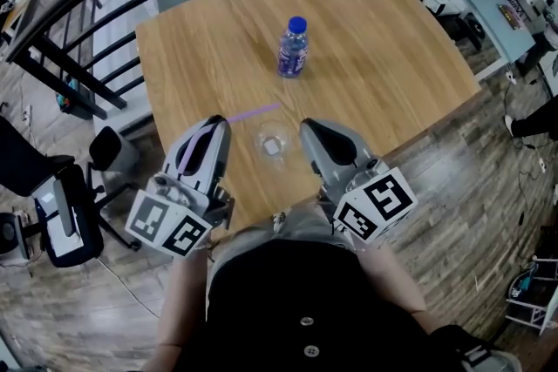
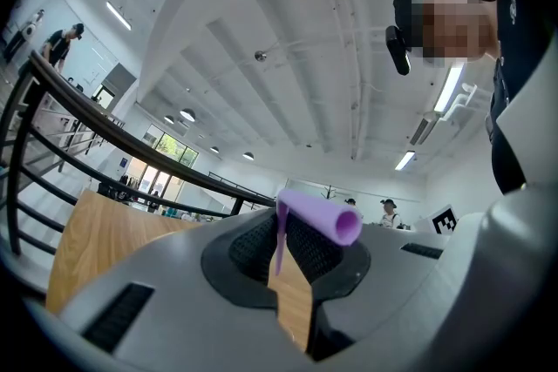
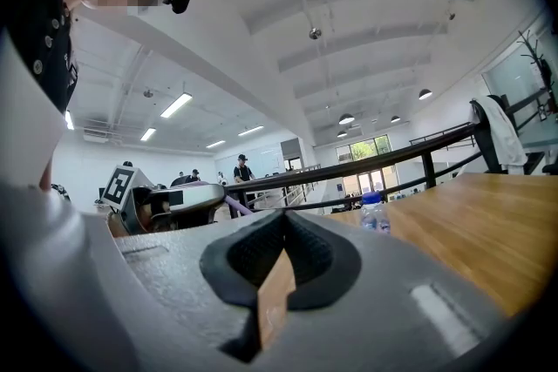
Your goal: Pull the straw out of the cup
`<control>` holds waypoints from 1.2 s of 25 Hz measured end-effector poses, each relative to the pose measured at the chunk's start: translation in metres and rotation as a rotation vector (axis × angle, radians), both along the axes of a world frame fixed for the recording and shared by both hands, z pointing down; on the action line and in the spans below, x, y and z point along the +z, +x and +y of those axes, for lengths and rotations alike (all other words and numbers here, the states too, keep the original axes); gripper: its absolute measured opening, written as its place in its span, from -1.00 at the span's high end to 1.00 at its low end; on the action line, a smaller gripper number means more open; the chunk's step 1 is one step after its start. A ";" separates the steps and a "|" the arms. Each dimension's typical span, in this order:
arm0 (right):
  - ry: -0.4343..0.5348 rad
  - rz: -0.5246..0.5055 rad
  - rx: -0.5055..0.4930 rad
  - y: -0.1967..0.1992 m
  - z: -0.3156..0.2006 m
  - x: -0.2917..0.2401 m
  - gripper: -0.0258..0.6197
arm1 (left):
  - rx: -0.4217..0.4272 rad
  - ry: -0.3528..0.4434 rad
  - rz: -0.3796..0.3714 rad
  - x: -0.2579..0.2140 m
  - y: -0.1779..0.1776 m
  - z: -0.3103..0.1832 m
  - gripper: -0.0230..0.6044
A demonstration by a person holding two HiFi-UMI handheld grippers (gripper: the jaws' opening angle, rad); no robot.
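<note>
- A wooden table (image 1: 384, 30) is seen from above, and two grippers are held over its near edge.
- The left gripper (image 1: 218, 126) is held over the left part of that edge. Its claw is pinched on a purple straw (image 1: 255, 112).
- In the left gripper view, the straw (image 2: 318, 215) is squeezed between the two black pads (image 2: 253, 244). Its round open end is pointed back at the camera.
- The straw is out of the cup. From the left claw it is pointed at the middle of the table, and it passes just past the far side of the cup.
- The clear cup (image 1: 272, 144) is stood upright near the near edge of the table, between the two claws.
- The right gripper (image 1: 308, 128) is held over the near edge, just to the right of the cup.
- In the right gripper view, the claw (image 3: 281, 226) is pressed together and nothing is pinched in it. Only a thin strip of table is seen below the pads.
- The left gripper (image 3: 161, 203) and the straw (image 3: 237, 206) are also seen in the right gripper view, off to the side.
- A bottle with a blue cap (image 1: 294, 48) is stood upright near the middle of the table, well apart from the cup.
- A cube with square marks is fixed on the back of each gripper, one on the left (image 1: 170, 222) and one on the right (image 1: 375, 205).
- Dark rail bars (image 1: 105, 4) are seen past the far left corner of the table.
</note>
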State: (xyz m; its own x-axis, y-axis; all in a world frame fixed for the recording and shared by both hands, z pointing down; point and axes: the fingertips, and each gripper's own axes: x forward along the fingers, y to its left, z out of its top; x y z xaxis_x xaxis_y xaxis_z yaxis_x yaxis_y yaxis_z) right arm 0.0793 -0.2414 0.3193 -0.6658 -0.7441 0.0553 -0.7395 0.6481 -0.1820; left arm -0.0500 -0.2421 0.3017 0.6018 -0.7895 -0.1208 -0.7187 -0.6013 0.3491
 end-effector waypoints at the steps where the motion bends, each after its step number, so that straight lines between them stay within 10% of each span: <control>1: 0.000 0.001 0.001 0.000 0.000 0.000 0.92 | 0.000 0.001 0.000 0.000 0.000 0.000 0.78; 30: -0.029 0.006 0.011 -0.006 -0.002 0.013 0.93 | 0.020 -0.046 0.006 0.015 -0.006 -0.004 0.78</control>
